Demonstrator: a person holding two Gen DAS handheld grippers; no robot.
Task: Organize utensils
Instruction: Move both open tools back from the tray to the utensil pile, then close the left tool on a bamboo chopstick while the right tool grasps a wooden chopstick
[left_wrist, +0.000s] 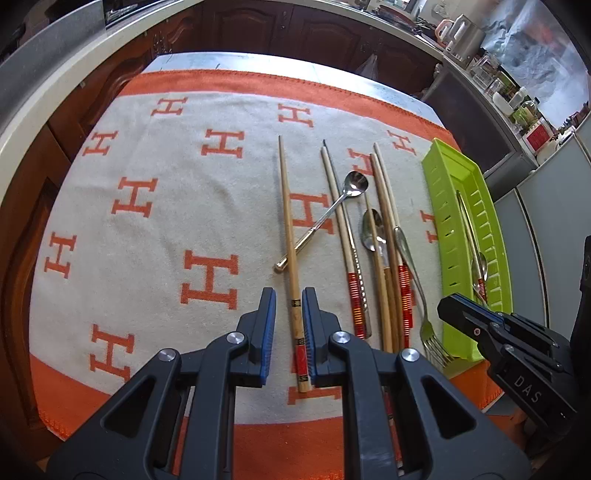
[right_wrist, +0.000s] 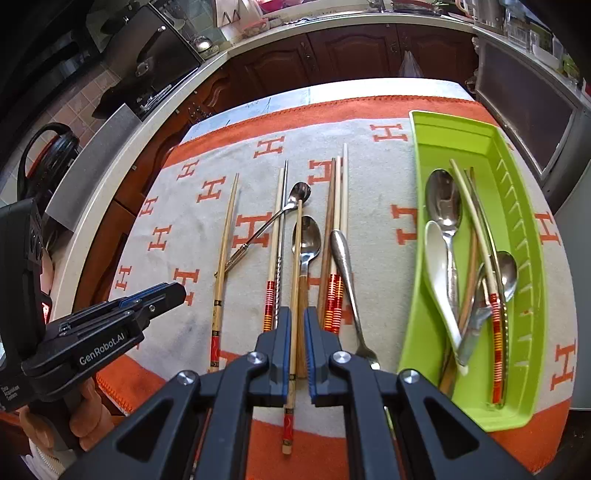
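A bamboo chopstick with a red end (left_wrist: 293, 295) lies on the H-patterned cloth (left_wrist: 166, 240), running between the fingers of my left gripper (left_wrist: 289, 293), which is open by a narrow gap. In the right wrist view a matching chopstick (right_wrist: 297, 258) runs between the fingers of my right gripper (right_wrist: 296, 312), also narrowly open. It looks to lie on the cloth beside a wooden-handled spoon (right_wrist: 306, 236). The green tray (right_wrist: 461, 147) at the right holds several spoons and chopsticks. My right gripper (left_wrist: 448, 304) hovers near the tray's (left_wrist: 443, 206) near end. My left gripper (right_wrist: 177, 290) hovers left of the leftmost chopstick (right_wrist: 225, 240).
More chopsticks (left_wrist: 334, 206), a long-handled spoon (left_wrist: 354, 182) and a fork (left_wrist: 417, 280) lie in a row on the cloth. A hand (right_wrist: 88, 413) grips the left tool. Dark wood cabinets and a cluttered counter ring the table.
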